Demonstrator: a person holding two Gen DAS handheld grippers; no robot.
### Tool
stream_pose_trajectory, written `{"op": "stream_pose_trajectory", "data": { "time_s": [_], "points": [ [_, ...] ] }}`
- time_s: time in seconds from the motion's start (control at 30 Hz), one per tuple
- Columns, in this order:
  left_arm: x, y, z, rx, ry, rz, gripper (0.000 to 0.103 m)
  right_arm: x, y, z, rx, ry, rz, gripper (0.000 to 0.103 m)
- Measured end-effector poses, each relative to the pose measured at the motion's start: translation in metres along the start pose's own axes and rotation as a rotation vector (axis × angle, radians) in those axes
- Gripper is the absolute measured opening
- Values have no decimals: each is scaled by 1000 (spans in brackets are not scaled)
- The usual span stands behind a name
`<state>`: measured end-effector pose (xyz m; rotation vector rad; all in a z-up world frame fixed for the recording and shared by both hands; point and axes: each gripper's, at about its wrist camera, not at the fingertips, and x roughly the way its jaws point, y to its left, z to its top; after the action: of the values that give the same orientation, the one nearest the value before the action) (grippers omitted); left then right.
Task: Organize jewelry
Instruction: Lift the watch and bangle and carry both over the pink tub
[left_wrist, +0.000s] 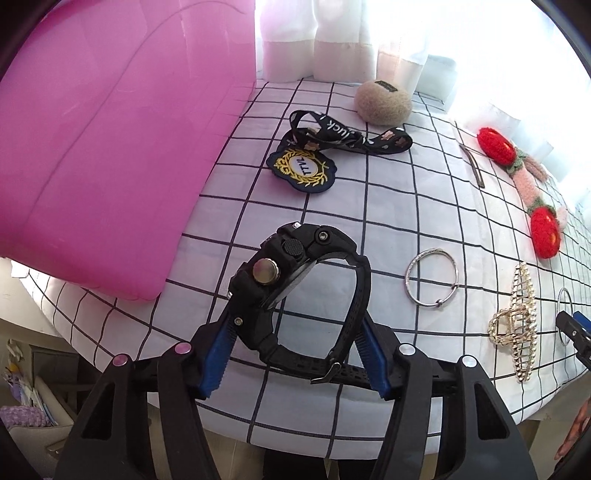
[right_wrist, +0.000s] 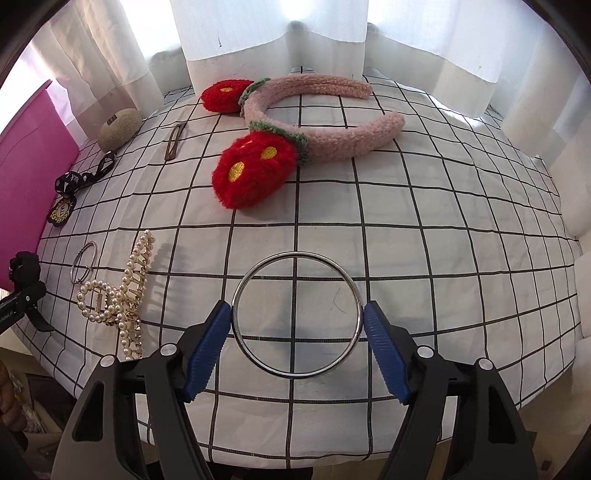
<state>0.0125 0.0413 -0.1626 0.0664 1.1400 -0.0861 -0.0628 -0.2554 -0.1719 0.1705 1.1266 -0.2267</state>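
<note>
A chunky black wristwatch (left_wrist: 295, 251) stands on edge between the blue pads of my left gripper (left_wrist: 295, 319). The pads press on its case and strap, and it hangs a little above the checked tablecloth (left_wrist: 388, 206). In the right wrist view a large thin silver bangle (right_wrist: 295, 254) lies flat on the cloth. My right gripper (right_wrist: 297, 306) is shut on it, one pad against each side. A smaller silver bangle (left_wrist: 407, 275) and a pearl claw clip (left_wrist: 513, 325) lie between the two grippers.
A big pink box (left_wrist: 92, 147) fills the left of the table. Behind lie a black lanyard with a badge (left_wrist: 303, 168), a beige pouch (left_wrist: 384, 101), a flat hair clip (right_wrist: 173, 142) and a pink headband with red flowers (right_wrist: 332, 144). Curtains hang behind; the table's front edge is close.
</note>
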Motion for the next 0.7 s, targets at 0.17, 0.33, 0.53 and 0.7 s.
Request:
{"op": "stream_pose_trajectory", "data": {
  "time_s": [0.17, 0.33, 0.53, 0.7],
  "points": [
    [-23, -13, 7, 25, -43, -36, 59, -18, 3, 11, -5, -38, 10, 71],
    [-49, -27, 19, 52, -99, -77, 59, -40, 12, 29, -27, -93, 26, 71],
    [-84, -33, 37, 55, -173, -120, 59, -71, 32, 54, -67, -177, 68, 71],
    [-122, -29, 52, 48, -262, -133, 59, -98, 60, 80, -129, -255, 116, 71]
  ]
}}
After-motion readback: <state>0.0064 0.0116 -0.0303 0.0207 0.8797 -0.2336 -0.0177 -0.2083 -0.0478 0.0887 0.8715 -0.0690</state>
